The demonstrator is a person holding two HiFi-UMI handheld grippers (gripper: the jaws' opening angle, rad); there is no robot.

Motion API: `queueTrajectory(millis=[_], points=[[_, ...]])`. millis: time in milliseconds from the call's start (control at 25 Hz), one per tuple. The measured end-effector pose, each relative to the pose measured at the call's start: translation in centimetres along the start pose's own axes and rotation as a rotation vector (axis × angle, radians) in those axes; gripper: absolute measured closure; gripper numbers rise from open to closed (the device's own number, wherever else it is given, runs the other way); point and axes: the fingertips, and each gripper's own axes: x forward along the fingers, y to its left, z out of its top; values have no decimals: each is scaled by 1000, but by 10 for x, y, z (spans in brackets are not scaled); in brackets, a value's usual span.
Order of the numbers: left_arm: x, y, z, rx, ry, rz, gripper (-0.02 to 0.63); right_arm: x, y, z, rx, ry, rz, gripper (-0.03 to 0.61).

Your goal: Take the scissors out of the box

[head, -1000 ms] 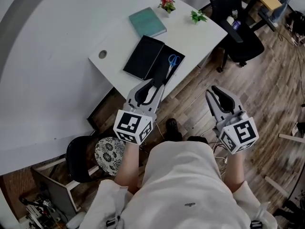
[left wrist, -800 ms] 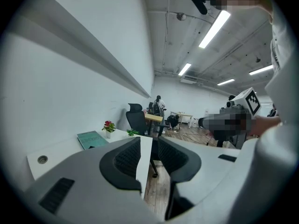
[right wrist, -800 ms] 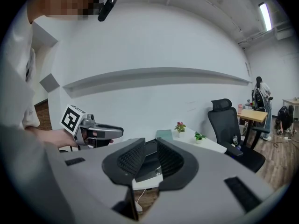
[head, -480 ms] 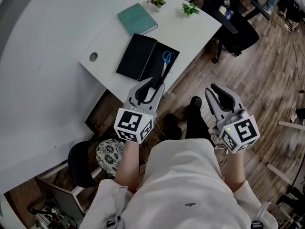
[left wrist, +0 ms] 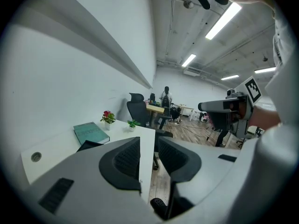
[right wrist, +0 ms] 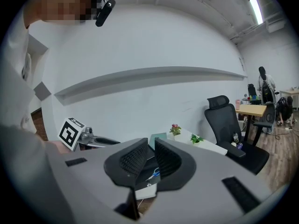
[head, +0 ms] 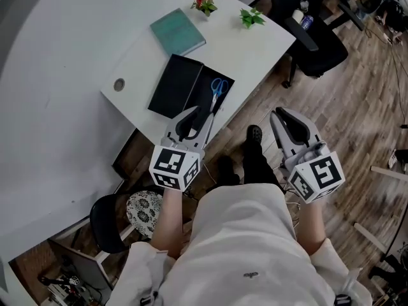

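Observation:
Blue-handled scissors [head: 217, 89] lie inside an open black box [head: 205, 98] on the white table [head: 255, 46]; the box's black lid [head: 174, 85] rests beside it on the left. My left gripper [head: 195, 111] hovers over the table's near edge, just short of the box, jaws almost together and empty. The right gripper [head: 278, 115] hangs over the wooden floor to the right of the table, jaws close together and empty. In the right gripper view the scissors [right wrist: 154, 173] peek out below the right gripper [right wrist: 154, 157]. The left gripper [left wrist: 149, 155] points along the table edge.
A teal book [head: 178, 32], a red-flowered plant [head: 204, 1] and a small green plant [head: 251, 18] sit at the table's far side. A black office chair [head: 309, 27] stands to the right, a stool [head: 118, 218] to the left. The white wall [head: 44, 75] borders the table.
The person has stepped toward the table, one foot now forward. Both grippers have come closer to the box; the left one now reaches the table's near edge. Jaws look unchanged.

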Motion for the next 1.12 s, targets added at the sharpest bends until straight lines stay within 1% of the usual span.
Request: queueTrajectory(millis=[200, 360, 600, 800, 1000, 1120], points=[[29, 11, 12, -12, 18, 48, 488, 26, -30, 15, -9, 19, 65, 523], [48, 20, 18, -22, 37, 102, 488, 46, -49, 29, -19, 11, 129, 523], [71, 30, 22, -53, 66, 197, 488, 74, -75, 37, -36, 26, 237, 512], [82, 35, 14, -79, 103, 281, 488, 94, -97, 34, -37, 53, 312, 512], [90, 42, -10, -111, 180, 359, 488, 109, -103, 34, -52, 72, 385, 505], [94, 43, -23, -143, 208, 391, 488, 114, -106, 32, -55, 87, 421, 505]])
